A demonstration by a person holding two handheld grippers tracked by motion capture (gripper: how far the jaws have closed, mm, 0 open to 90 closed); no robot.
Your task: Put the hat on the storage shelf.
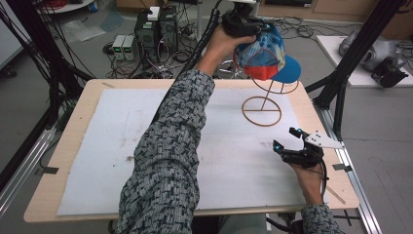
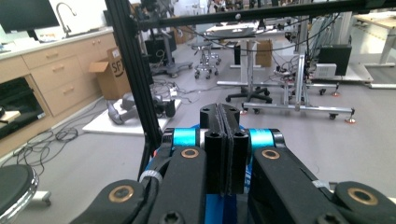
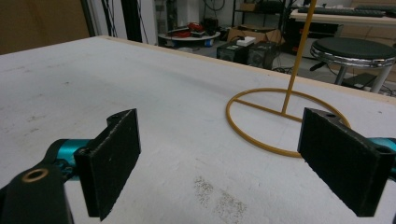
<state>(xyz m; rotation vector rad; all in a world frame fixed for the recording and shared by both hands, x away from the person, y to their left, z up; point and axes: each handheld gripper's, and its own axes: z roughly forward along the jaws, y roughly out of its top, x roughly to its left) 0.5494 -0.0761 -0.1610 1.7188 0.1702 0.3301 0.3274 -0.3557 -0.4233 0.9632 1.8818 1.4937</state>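
The left tongs (image 1: 238, 22) are raised high above the far edge of the worktop (image 1: 63, 146), at the top of a cap (image 1: 265, 53). In the left gripper view the two black jaws are pressed flat together; whether any of the cap's fabric sits between them cannot be told. The cap is blue with a patterned crown and a red inner band, its blue peak pointing right. It sits over the upper part of a thin wire stand (image 1: 263, 105), whose round base ring rests on the white mat (image 1: 122, 146) at the far right of the worktop. The person's left sleeve (image 1: 170, 146) stretches diagonally across the mat toward the cap.

The right tongs (image 1: 287, 141) sit low near the right edge of the worktop, nearer than the stand's ring and apart from it. Their jaws are spread wide with nothing between them, and the right gripper view looks past them to the yellow ring (image 3: 285, 121) and its upright rod.
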